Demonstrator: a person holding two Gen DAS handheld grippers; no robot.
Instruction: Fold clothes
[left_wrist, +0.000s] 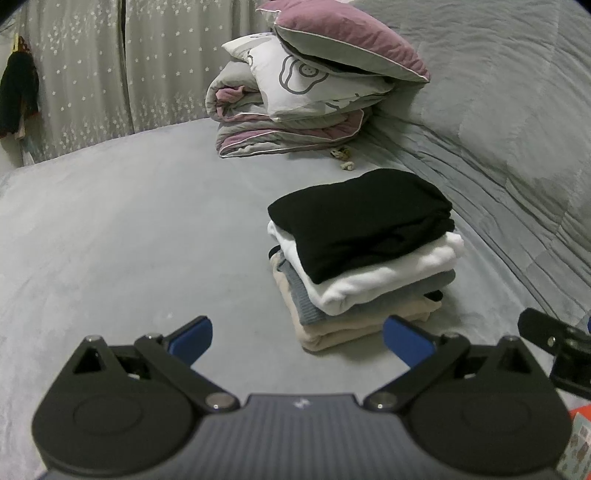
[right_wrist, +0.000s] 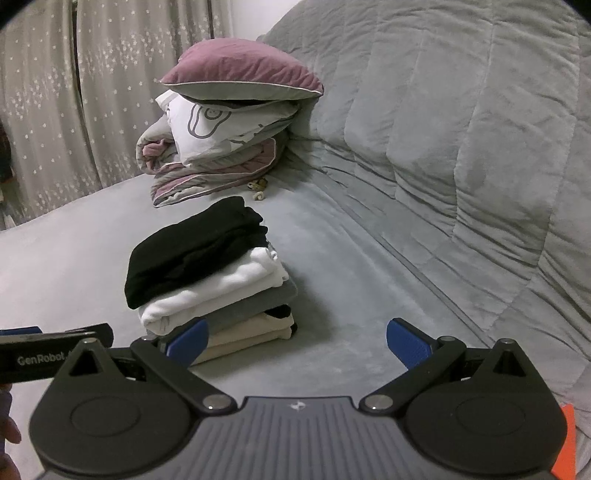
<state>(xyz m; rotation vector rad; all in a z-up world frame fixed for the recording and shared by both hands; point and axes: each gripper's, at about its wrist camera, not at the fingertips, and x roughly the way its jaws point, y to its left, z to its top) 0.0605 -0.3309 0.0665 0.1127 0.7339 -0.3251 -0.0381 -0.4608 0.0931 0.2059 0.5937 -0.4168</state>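
- Black knit tops the stack of folded clothes (left_wrist: 360, 254), a black garment (left_wrist: 364, 221) lying over a white one (left_wrist: 388, 277), then a grey one (left_wrist: 314, 310), with a beige one (left_wrist: 332, 332) at the bottom.
- The stack sits on the grey bed (left_wrist: 129, 240), near the quilted grey cover (left_wrist: 498, 110) that rises along the far side; in the right wrist view the same stack (right_wrist: 210, 280) lies ahead and to the left.
- The left gripper (left_wrist: 297, 338) hangs just short of the stack, its blue-padded jaws spread wide with nothing between them; the right-hand pad overlaps the beige garment's near corner in the picture, though whether it touches cannot be told.
- The right gripper (right_wrist: 297, 343) is likewise wide open and holds nothing, its left pad in front of the stack's lower front edge, the rest of the gap over bare bed.
- Each gripper shows at the edge of the other's view, side by side and close together.
- Behind the stack, well apart from it, a folded grey-and-mauve duvet (left_wrist: 280, 129) carries a white pillow with a grey cartoon print (left_wrist: 306, 85) and a mauve pillow (left_wrist: 354, 40) on top.
- A small pale, knobbly object (left_wrist: 343, 157) lies on the bed between the duvet and the stack; what it is cannot be made out.
- Nothing stands between the jaws and the stack.
- Grey curtains with white stars (left_wrist: 92, 66) close the far end of the room, and something dark hangs (left_wrist: 16, 96) at their left edge.
- A fingertip (right_wrist: 9, 428) shows at the lower left of the right wrist view.
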